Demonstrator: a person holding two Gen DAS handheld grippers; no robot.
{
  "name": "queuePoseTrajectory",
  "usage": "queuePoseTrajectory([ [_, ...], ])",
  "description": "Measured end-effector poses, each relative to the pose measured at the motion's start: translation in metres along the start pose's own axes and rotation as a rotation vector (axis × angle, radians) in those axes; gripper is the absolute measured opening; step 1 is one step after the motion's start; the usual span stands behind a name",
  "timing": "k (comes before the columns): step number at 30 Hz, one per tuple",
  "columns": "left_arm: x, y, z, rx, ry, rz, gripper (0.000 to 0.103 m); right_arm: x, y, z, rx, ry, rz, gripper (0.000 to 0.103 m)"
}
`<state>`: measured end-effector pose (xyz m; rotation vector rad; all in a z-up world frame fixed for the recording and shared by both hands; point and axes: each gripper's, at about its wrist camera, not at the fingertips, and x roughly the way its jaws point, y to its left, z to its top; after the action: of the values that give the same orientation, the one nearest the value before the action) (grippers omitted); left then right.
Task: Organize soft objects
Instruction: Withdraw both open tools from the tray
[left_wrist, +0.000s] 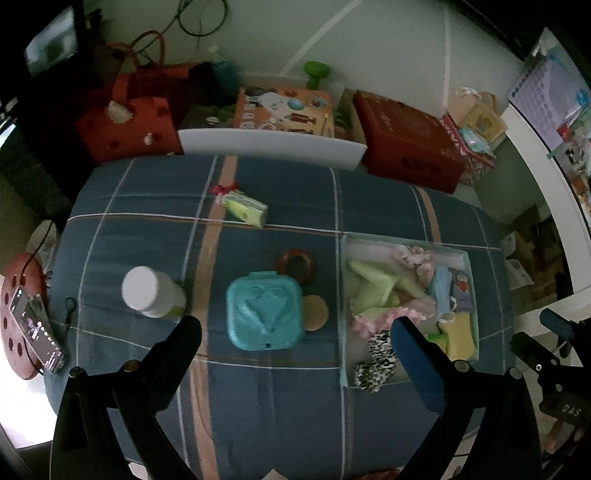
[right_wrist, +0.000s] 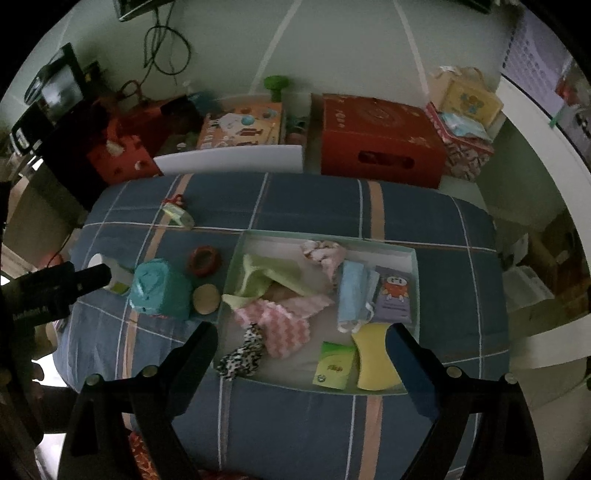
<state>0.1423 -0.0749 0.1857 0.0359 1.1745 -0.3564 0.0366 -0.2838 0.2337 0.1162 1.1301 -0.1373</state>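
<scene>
A shallow pale-green box lies on the blue checked cover. It holds a green cloth, a pink wavy cloth, a leopard scrunchie, blue masks, a yellow sponge and a green tissue packet. My left gripper is open and empty above the teal lidded box. My right gripper is open and empty above the box's near side. A small green packet with a red bow lies further back.
A white-capped bottle, a red ring and a round wooden disc lie beside the teal box. Red boxes, a white bin and bags stand behind the bed. A phone lies on a red stool at left.
</scene>
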Motion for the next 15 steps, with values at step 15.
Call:
queuePoseTrajectory([
  [15,-0.016,0.059,-0.007,-0.067,-0.057,0.001,0.102,0.006,0.062,0.003,-0.059,0.012,0.045,0.094],
])
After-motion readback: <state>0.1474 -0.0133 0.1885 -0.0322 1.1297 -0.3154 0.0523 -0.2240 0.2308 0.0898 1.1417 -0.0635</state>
